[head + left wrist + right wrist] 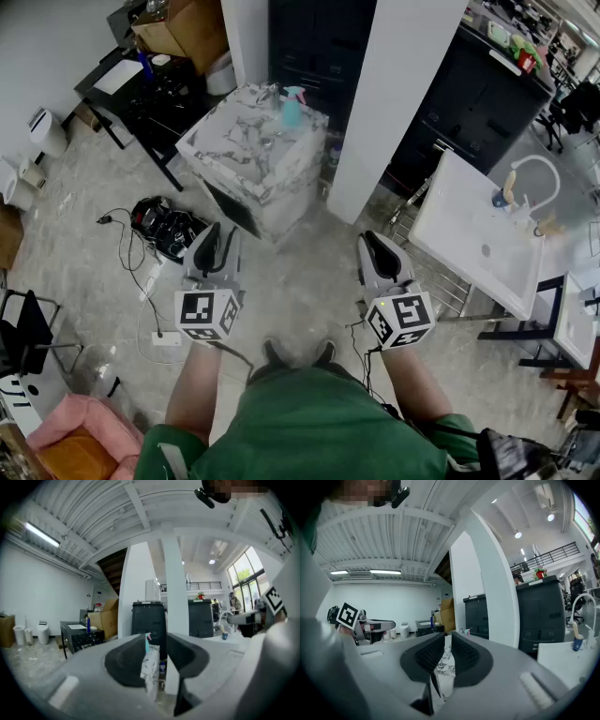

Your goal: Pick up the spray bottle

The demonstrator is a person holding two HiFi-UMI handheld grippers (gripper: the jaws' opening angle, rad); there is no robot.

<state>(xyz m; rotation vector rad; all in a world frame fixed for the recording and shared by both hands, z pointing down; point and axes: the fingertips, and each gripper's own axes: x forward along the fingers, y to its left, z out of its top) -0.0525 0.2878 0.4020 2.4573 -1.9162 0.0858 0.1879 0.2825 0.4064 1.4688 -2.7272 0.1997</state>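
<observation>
Grey floor (300,291) spreads out under a person in a green top, who stands and holds a tool in each hand. A little way ahead of them is a marble table (246,159). The spray bottle (292,108) is blue-green and stands up straight on the tabletop, right by its far edge, on the side near the big white post (394,103). Nothing touches the bottle. The left gripper (220,232) is held out low, well short of the table, and its jaws are apart with nothing between them. Its own camera looks through the gap at the table and bottle far off. The right gripper (373,240) is beside it, also short of the table. Its jaws are only a little apart and hold nothing. A white table (469,234) stands to the right. A black desk (141,89) and brown boxes (187,28) are at the far left. Black wires (127,248) lie on the floor by the marble table.
</observation>
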